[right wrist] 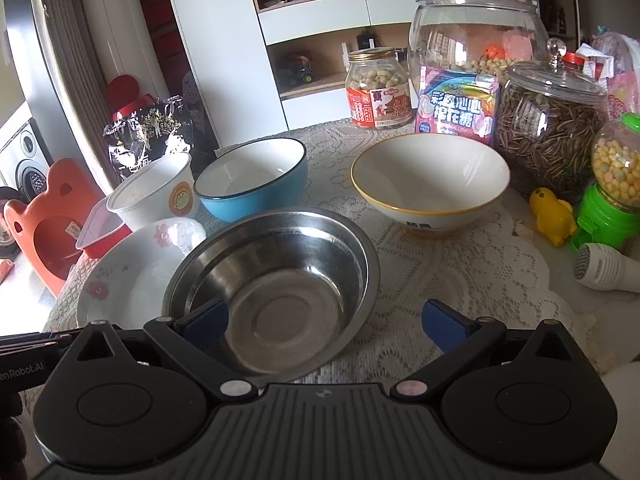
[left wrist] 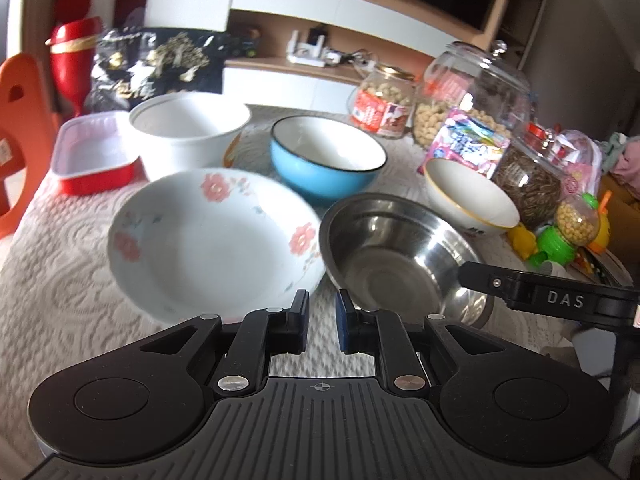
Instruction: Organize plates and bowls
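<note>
The right claw [right wrist: 324, 322] is standing wide open and gripping nothing, its left pad hanging over the near-left part of the steel bowl [right wrist: 276, 284] and its right pad hanging outside the bowl's right rim, above the lace-covered surface [right wrist: 460, 272]. The left claw [left wrist: 323, 322] is nearly closed, with only a narrow gap between its pads, empty, sitting just before the gap where the steel bowl [left wrist: 396, 252] is touching, or nearly touching, the floral plate [left wrist: 212, 236].

Taking the steel bowl as landmark: it is lying directly ahead of the right claw, upright, mouth facing up; being round, it is offering no long axis. The right claw appears the nearer of the two.

The floral plate is resting just left of it. Beyond it to the left are sitting the blue bowl [right wrist: 252, 184] and the white paper bowl [right wrist: 154, 192]; beyond it to the right is sitting the yellow-rimmed bowl [right wrist: 430, 184], all upright. Jars are standing farther back.

Judgement: a rim grasp would need the right pad brought in to the steel bowl's rim.
</note>
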A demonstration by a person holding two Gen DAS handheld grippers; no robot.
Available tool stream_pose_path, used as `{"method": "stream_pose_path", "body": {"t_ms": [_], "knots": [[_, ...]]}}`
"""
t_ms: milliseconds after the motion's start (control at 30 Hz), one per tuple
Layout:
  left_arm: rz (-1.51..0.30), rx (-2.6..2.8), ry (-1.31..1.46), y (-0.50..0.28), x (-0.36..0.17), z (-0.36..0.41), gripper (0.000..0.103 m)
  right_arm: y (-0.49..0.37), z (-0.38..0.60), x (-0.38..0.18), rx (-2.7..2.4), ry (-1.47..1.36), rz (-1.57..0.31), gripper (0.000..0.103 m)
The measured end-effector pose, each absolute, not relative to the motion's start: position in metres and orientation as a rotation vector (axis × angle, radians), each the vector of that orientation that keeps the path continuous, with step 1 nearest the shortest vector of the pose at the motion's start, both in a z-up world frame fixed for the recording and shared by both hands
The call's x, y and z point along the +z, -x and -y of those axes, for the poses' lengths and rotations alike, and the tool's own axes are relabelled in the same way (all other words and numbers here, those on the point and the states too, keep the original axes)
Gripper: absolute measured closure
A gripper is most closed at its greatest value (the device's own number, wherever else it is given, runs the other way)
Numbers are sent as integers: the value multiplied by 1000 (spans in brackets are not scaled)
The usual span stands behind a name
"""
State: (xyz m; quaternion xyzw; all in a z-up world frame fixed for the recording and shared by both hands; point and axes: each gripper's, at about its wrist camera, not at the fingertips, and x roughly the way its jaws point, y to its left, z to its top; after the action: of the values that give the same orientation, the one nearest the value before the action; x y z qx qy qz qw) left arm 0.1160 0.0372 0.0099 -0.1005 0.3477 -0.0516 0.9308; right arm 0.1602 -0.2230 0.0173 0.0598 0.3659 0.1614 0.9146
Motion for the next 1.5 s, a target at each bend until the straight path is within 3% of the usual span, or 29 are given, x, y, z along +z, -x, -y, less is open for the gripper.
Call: {"method": "stream_pose_path", "body": {"t_ms": [267, 733, 867, 1033, 1067, 1133, 1267, 1333, 1500], "knots": [[-667, -183, 282, -171, 15, -66, 87, -217, 226, -13, 363, -188, -916, 0], [-869, -238, 261, -221, -22, -54, 87, -237, 215, -30, 399, -112, -1022, 0], [-867, -216, 227, -224, -27, -48, 77, -239, 219, -30, 390, -147, -1030, 0], [-835, -199, 228, -223, -25, -45, 76, -236, 199, -30, 386, 13, -1036, 1], [-830, -201, 220, -223, -23, -44, 76, -233, 197, -31, 376, 33, -1022, 4], [-809, -222, 195, -221, -20, -40, 77, -227, 198, -27, 353, 25, -966, 24], [-787, -227, 176, -218, -21, -38, 77, -225, 200, -17, 357, -14, -940, 31], [-794, -209, 190, -218, -25, -41, 78, -230, 199, -15, 349, -41, -964, 42], [-775, -230, 247, -213, -32, -54, 78, -240, 192, -17, 279, -23, -961, 45]]}}
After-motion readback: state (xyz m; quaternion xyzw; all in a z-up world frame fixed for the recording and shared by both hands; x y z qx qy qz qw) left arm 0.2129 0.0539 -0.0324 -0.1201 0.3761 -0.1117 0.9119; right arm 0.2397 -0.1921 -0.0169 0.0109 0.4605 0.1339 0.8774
